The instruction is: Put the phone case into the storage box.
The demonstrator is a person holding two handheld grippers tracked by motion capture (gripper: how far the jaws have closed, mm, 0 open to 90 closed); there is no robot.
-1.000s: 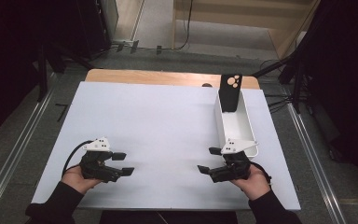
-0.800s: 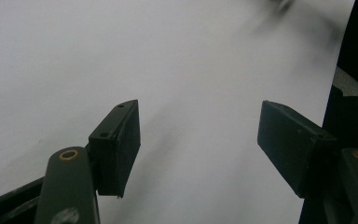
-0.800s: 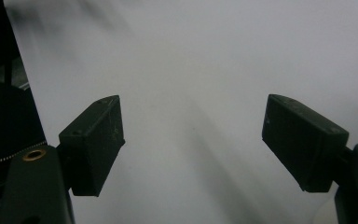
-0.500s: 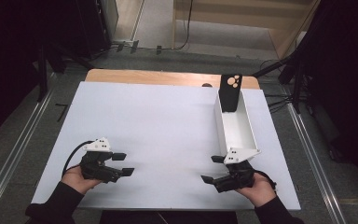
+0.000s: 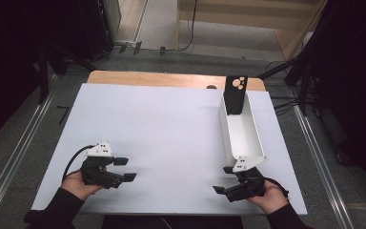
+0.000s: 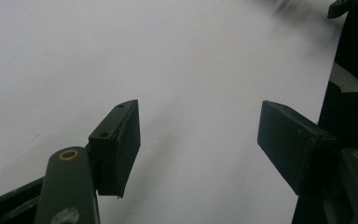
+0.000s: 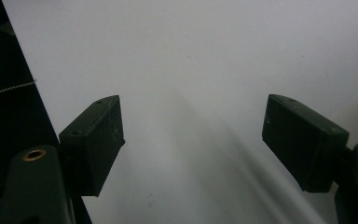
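A: White tabletop lies bare under your left gripper, jaws apart, holding nothing.

B: Your right gripper, likewise spread and empty, sits nearer the tray, whose length probably runs straight away from it.

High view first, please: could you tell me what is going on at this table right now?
A person holds a tool in each hand over the white table. The left tool and the right tool are both open and hold nothing. The right one is just short of the near end of a long white tray, which has a black phone propped at its far end.
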